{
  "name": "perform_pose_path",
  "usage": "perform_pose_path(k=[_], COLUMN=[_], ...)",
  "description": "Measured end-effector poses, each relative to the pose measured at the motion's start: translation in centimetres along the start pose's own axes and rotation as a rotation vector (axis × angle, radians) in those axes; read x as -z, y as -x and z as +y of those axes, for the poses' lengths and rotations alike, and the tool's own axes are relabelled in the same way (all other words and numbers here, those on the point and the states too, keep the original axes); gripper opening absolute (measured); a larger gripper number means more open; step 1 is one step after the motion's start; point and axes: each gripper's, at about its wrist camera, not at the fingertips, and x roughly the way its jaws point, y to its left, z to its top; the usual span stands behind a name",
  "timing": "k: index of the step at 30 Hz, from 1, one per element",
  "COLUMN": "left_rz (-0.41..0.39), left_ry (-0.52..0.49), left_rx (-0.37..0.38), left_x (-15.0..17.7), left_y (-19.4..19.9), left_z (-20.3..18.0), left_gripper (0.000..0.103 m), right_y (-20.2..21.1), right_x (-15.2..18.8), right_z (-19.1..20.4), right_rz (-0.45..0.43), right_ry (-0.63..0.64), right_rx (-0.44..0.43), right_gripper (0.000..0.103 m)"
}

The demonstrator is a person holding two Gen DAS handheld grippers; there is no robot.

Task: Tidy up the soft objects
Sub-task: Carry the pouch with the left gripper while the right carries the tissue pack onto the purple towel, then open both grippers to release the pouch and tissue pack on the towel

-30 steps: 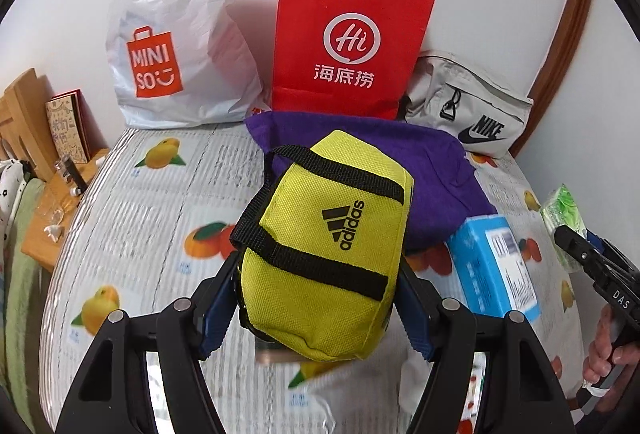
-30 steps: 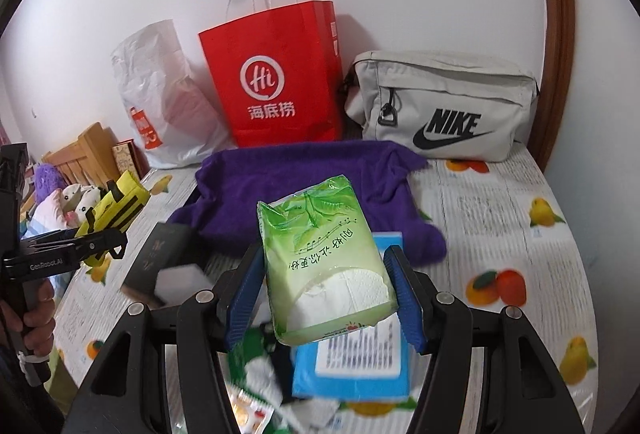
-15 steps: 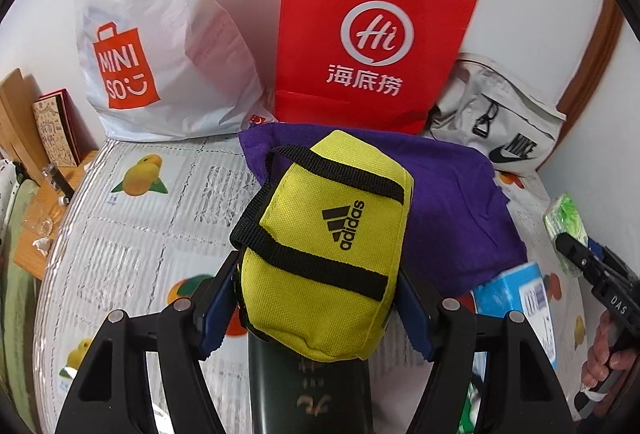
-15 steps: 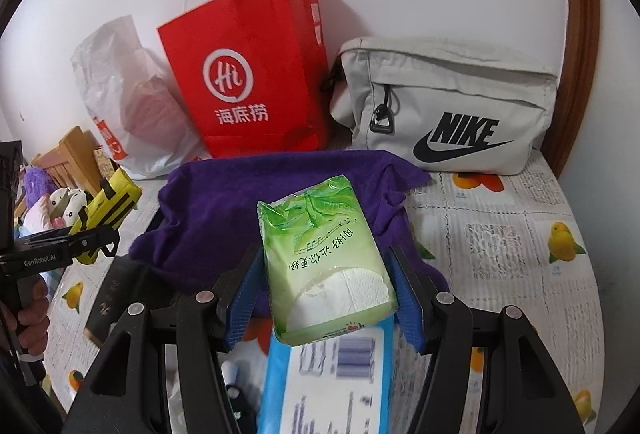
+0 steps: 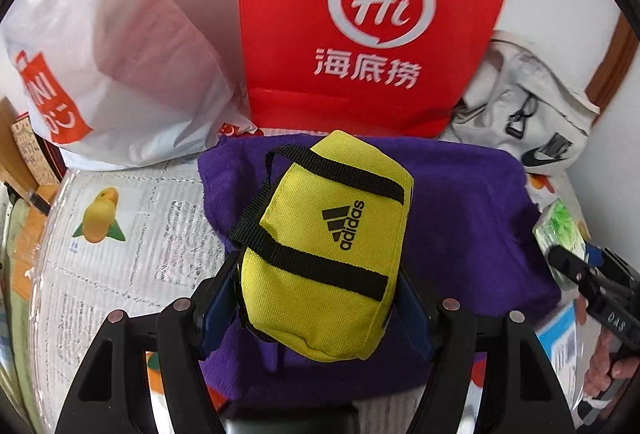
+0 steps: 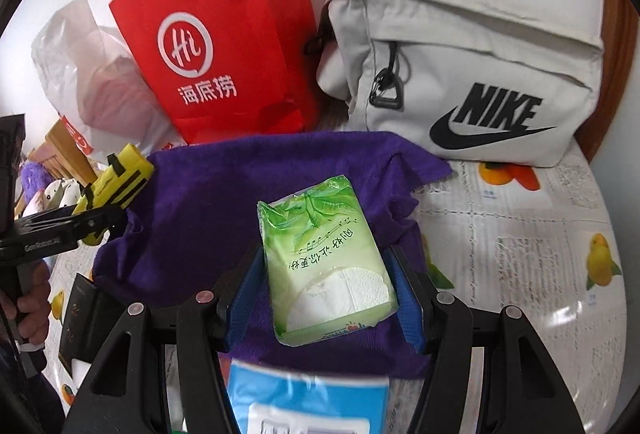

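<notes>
My left gripper [image 5: 318, 304] is shut on a small yellow Adidas bag [image 5: 328, 238] with black straps, held above a purple towel [image 5: 472, 202]. In the right wrist view my right gripper [image 6: 324, 298] is shut on a green tissue pack [image 6: 324, 258], also over the purple towel [image 6: 224, 202]. The yellow bag [image 6: 120, 174] and left gripper show at that view's left edge. The tissue pack [image 5: 560, 226] shows at the right edge of the left wrist view.
Against the wall stand a white Miniso plastic bag [image 5: 108, 70], a red paper bag [image 5: 368, 22] and a grey Nike bag [image 6: 460, 74]. A blue box [image 6: 308, 406] lies below the towel, a dark booklet [image 6: 82, 322] at its left. The fruit-print tablecloth [image 6: 520, 242] covers the table.
Both grippers moved forward and down toward the bags at the wall, keeping their loads. The towel now lies under both grippers; the bags look larger.
</notes>
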Motion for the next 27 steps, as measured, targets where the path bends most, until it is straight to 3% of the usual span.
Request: perform_pose_path(k=[17,19,20,21,27], left_rz=[0.097,0.090,0.091,0.094,0.081], left_ry=[0.029,0.023,0.024,0.026,0.033], left_rx=[0.024,0.028,0.028,0.034,0.049], left_x=[-2.2,-2.3,-2.4,-2.3,-2.2], left_y=[-5.1,-5.1,-5.2,-5.3,-4.3], left_z=[0.6,0.3,0.3,0.2,0.2], left_gripper=[0.071,0.073,0.075,0.079,0.081], right_y=[-5.5,-5.8,-5.9,-6.0,-5.5], right_x=[-1.2,-1.4,-1.5,-1.5,-1.5], right_z=[-0.3,-0.2,-0.2,-0.3,-0.2], right_rz=[0.137,0.141,0.141,0.143,0.128], right_ry=[0.015,0.015,0.010,0.000,-0.009], right_rx=[0.002,-0.001,-0.002,-0.009,-0.014], right_gripper=[0.061,0.068,0.077,0.080,0.081])
